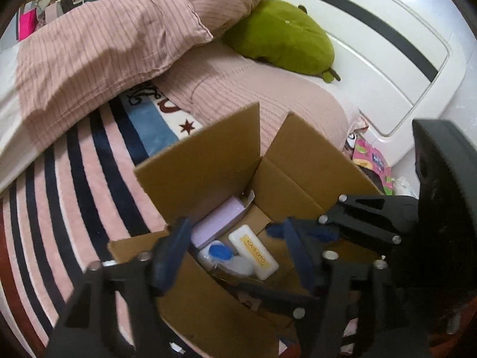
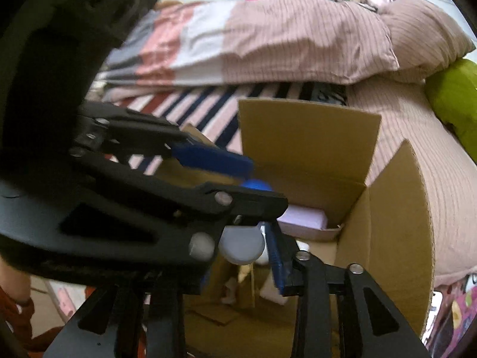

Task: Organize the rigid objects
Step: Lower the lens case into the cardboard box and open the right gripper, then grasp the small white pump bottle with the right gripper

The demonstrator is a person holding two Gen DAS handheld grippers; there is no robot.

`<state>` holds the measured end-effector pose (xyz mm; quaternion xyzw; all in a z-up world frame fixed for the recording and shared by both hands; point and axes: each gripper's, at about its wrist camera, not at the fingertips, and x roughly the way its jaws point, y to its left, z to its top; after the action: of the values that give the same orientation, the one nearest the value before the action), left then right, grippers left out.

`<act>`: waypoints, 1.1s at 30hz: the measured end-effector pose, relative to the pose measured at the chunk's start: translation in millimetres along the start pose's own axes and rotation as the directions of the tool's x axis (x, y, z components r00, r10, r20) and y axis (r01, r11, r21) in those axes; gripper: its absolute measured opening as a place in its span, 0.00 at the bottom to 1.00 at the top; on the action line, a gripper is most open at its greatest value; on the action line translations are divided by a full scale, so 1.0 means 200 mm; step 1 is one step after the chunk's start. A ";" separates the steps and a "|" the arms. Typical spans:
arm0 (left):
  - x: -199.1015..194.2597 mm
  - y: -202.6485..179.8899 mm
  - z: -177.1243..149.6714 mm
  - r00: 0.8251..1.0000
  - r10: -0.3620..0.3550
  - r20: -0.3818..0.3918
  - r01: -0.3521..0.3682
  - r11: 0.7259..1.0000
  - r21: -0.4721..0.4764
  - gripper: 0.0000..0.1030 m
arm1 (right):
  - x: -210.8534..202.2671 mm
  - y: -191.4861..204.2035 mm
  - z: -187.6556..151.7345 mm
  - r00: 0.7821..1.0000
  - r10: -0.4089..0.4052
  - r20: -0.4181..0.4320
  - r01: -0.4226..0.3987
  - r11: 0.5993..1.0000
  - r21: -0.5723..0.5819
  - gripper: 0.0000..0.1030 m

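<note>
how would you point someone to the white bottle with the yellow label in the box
Find the open cardboard box on the striped blanket. Inside it lies a white bottle, beside a blue-capped bottle and a lilac carton. Only it has a yellow label down its side.

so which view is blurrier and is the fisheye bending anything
Right wrist view is blurrier: the left tongs crossing it smear, and the cardboard box bottom is soft. Left wrist view is sharper; its fisheye bows the striped blanket into arcs.
</note>
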<state>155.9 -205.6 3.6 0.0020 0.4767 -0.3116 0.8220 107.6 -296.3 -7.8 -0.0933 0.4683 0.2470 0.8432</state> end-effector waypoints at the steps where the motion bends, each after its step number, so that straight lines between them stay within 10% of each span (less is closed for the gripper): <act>1: -0.03 0.01 0.00 1.000 -0.007 0.009 0.007 1.000 -0.004 0.61 | 0.00 0.01 -0.01 1.000 -0.019 0.002 0.019 1.000 -0.009 0.46; 14: -0.56 0.44 -0.33 0.968 0.160 0.192 -0.140 0.984 -0.111 0.71 | -0.04 0.48 0.11 0.993 0.085 0.081 -0.073 0.987 -0.141 0.49; 19: -0.65 0.69 -0.57 0.957 0.212 0.199 -0.169 0.962 -0.215 0.72 | 0.21 0.70 0.17 0.985 0.171 -0.014 -0.170 0.970 -0.172 0.49; 33: -0.50 1.00 -0.93 0.972 0.165 0.167 -0.102 0.938 -0.332 0.72 | 0.91 0.55 0.14 0.964 -0.255 -0.076 0.244 0.962 -0.125 0.52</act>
<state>77.6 61.6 -78.2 -0.1295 0.4382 -0.1719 0.8727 151.5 -130.8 -136.4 -0.2109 0.4761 0.1606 0.8385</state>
